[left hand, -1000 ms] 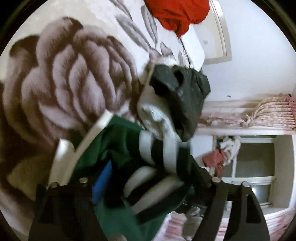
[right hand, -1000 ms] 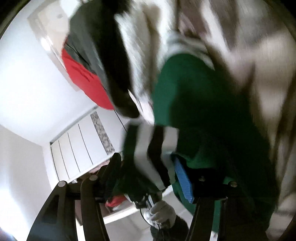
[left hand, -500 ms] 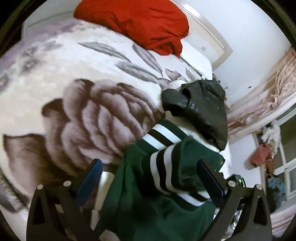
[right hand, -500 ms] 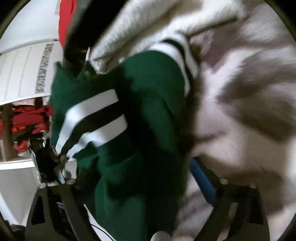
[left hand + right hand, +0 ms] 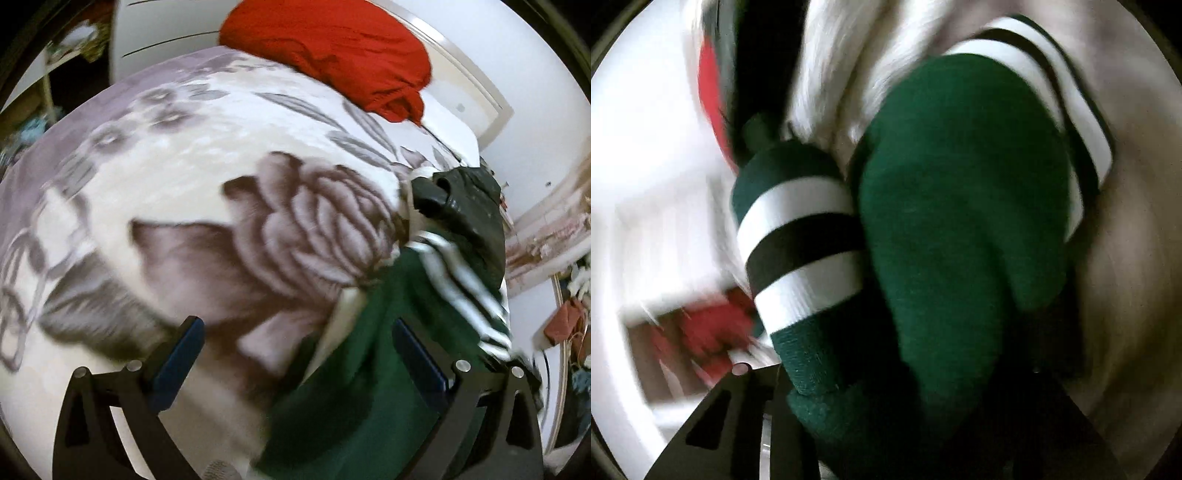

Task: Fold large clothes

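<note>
We're over the bed (image 5: 229, 192), its floral blanket spread wide beneath us, a big grey rose printed across the middle. Our left gripper (image 5: 295, 350) hangs above that blanket with its jaws spread wide and nothing between them; the blue pads (image 5: 177, 354) stand well apart, the left one over the rose print, the right one over green cloth. The green sweater (image 5: 369, 362) lies bunched at the lower right of the left wrist view, its white and dark striped band (image 5: 461, 284) running along the bed's far edge. Just beyond it sits a dark garment (image 5: 469, 206), crumpled and touching the sweater's upper end. Farther back on the bed, a red garment (image 5: 332, 55) is heaped near the wall.

Over on the right wrist view, it's all motion blur and green knit. The green sweater (image 5: 960, 221) fills the frame, draped right over our right gripper (image 5: 886, 424), with a striped cuff (image 5: 801, 251) rolled up on the left side and a second striped band (image 5: 1034, 74) curving at the upper right. Only one black finger (image 5: 720, 424) shows at the lower left; the cloth hides the rest, so we cannot tell whether these jaws are clenched or released. Pale blanket shows at the right edge.
</note>
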### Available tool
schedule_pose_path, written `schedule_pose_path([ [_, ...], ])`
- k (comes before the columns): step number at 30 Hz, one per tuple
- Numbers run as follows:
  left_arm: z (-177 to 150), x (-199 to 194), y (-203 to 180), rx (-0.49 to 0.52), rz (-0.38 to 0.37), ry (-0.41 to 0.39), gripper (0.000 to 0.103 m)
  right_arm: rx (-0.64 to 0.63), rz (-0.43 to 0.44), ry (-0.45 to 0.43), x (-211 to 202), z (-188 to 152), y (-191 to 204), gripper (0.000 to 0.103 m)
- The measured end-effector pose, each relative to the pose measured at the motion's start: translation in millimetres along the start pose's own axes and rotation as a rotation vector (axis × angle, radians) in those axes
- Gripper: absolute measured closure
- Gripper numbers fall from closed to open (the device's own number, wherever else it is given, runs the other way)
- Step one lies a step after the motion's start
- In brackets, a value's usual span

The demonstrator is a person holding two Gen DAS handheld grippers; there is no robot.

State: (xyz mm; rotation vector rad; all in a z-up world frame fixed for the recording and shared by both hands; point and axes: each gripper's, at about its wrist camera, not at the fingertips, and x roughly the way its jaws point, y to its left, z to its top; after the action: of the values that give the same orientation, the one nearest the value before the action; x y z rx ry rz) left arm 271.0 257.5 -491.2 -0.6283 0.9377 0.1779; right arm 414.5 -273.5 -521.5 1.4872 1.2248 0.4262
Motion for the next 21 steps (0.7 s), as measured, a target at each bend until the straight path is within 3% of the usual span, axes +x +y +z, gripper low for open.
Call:
schedule_pose_path([
  [2,-11.8,-12.9,9.4,-0.013,0.024,0.014,0.000,0.157,0.121,-0.121,-38.6,-45.2,-22.5,0.066],
  [4,-26.5,-18.8,16.4,-0.019,0.041,0.052,0.000,0.329,0.186,-0.227,-78.1,-107.4,-55.2,0.066],
  [6,-46.4,-20.1,18.0,0.022,0.084,0.088,0.000,0.409,0.120,-0.246,-98.6,-149.2,-81.8,0.059],
  [7,-52.9,-18.9,17.9,0.045,0.109,0.096,0.000,0.410,0.040,-0.230,-105.3,-161.1,-92.9,0.051],
  [8,-62.0,-16.0,16.7,0.071,0.152,0.114,0.000,0.412,-0.032,-0.206,-110.3,-168.8,-103.7,0.051],
  [10,-81.6,-6.6,19.0,0.114,0.209,0.140,0.000,0.430,-0.037,-0.145,-119.0,-170.9,-117.5,0.051],
  [13,-113.4,19.6,36.1,0.120,0.269,0.193,0.000,0.358,-0.079,-0.105,-130.0,-155.7,-97.2,0.047],
  [14,-124.1,30.4,42.9,0.109,0.277,0.219,0.000,0.313,-0.125,-0.083,-123.7,-145.5,-82.0,0.044],
  [16,-143.5,53.5,56.7,0.094,0.307,0.272,0.000,0.219,-0.248,-0.047,-123.1,-135.1,-55.6,0.028],
  [17,-150.8,62.2,60.4,0.102,0.315,0.280,0.000,0.172,-0.312,-0.035,-124.6,-131.4,-44.5,0.028],
  [21,-154.3,68.4,55.5,0.153,0.330,0.193,0.000,0.046,-0.508,-0.003,-136.8,-119.6,-6.2,0.026],
])
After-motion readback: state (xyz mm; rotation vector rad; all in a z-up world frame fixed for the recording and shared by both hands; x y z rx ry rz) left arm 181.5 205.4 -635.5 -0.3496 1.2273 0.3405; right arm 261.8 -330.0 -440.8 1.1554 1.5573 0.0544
